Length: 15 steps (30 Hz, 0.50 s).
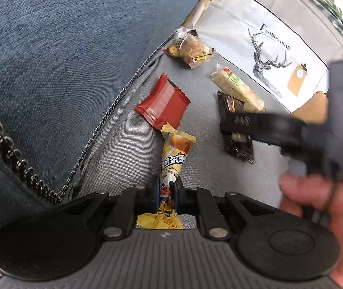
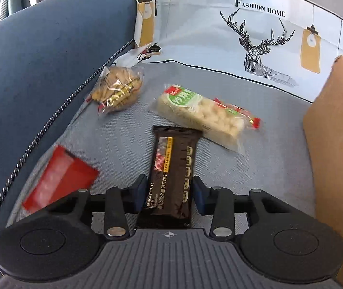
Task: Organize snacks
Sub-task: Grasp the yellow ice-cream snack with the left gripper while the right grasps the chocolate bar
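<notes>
Now the left gripper (image 1: pixel 166 196) is clamped on the yellow snack stick (image 1: pixel 171 168), while the right gripper (image 2: pixel 169 193) straddles the dark cracker packet (image 2: pixel 171 173) mid-cushion, pads apparently not yet pressing; best to close squarely across its width before lifting.

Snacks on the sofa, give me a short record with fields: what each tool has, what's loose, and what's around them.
surface: grey sofa seat
left tool: shut on yellow snack stick
right tool: straddling the dark brown biscuit pack; whether the pads press is unclear
loose snacks: red packet, clear cookie bag, pale rice-crisp bar
behind: white deer-print bag
right edge: brown cardboard
</notes>
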Available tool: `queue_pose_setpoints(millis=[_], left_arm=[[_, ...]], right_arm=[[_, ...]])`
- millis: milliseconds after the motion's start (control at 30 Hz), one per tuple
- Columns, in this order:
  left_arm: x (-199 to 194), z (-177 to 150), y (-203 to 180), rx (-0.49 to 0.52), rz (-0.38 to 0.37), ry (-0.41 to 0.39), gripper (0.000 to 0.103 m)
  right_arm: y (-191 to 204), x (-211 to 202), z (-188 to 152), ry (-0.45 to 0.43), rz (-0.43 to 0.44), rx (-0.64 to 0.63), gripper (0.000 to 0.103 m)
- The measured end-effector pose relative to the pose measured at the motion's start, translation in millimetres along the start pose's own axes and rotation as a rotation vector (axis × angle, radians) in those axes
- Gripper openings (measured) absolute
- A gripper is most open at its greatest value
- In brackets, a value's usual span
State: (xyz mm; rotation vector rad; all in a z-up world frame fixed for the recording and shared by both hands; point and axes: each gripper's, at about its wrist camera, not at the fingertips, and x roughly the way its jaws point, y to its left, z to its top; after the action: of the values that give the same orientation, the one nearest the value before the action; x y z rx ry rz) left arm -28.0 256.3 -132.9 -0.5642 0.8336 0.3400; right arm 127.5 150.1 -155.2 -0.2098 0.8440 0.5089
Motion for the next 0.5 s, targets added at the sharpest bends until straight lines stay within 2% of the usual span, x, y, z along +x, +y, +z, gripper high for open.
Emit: queue_pose_setpoints(millis=[133,233,367,500], left_arm=[[-1,-3,2,-0.007,-0.021,0.000,0.012],[-2,-5,0,-0.019,-0.049,0.003,0.012],[-10,-12,-9,0.038,-0.091,-0.026,0.012],[-17,-18,-16,0.099,-0.115,-0.054,0.012]], right_arm=[[0,-26,-17,-0.010,0.018,-0.093,0.041],[-4,-52,-32,0.007,0.041,-0.114,0.041],[-6,-85,-56,0.038,0.075,-0.080,0.041],[-9,-106,-84,0.026,0.071,-0.021,0.041]])
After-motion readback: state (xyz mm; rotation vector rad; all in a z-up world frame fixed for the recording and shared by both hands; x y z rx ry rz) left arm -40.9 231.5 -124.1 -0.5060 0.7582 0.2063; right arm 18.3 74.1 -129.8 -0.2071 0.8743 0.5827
